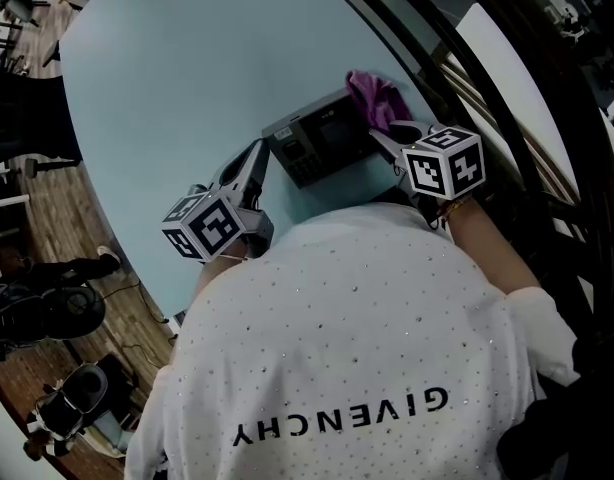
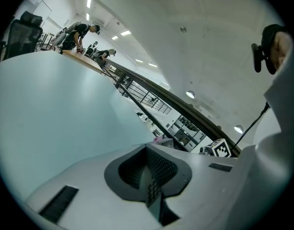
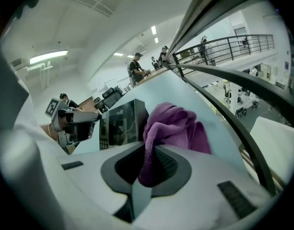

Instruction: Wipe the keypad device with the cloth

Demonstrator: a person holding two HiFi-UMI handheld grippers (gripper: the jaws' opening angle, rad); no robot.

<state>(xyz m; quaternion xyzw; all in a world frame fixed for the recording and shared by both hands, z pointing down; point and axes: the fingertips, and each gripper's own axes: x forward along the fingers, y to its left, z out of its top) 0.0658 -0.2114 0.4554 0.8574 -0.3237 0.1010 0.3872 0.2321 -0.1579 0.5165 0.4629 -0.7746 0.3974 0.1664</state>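
Note:
The keypad device (image 1: 317, 143) is a dark grey box with a screen and a small keypad, lying on the pale blue table (image 1: 187, 88) just ahead of me. A purple cloth (image 1: 375, 98) is bunched over its far right corner. My right gripper (image 1: 384, 140) is shut on that cloth (image 3: 171, 128), which hangs out from between the jaws next to the device (image 3: 119, 122). My left gripper (image 1: 260, 156) is at the device's left edge, shut with nothing between its jaws (image 2: 152, 186). From the left gripper view the device itself is hidden.
A dark metal railing (image 1: 487, 78) runs close along the table's right edge. Wooden floor with office chairs (image 1: 47, 308) lies off the table's left edge. People work at a distant table (image 2: 82, 35).

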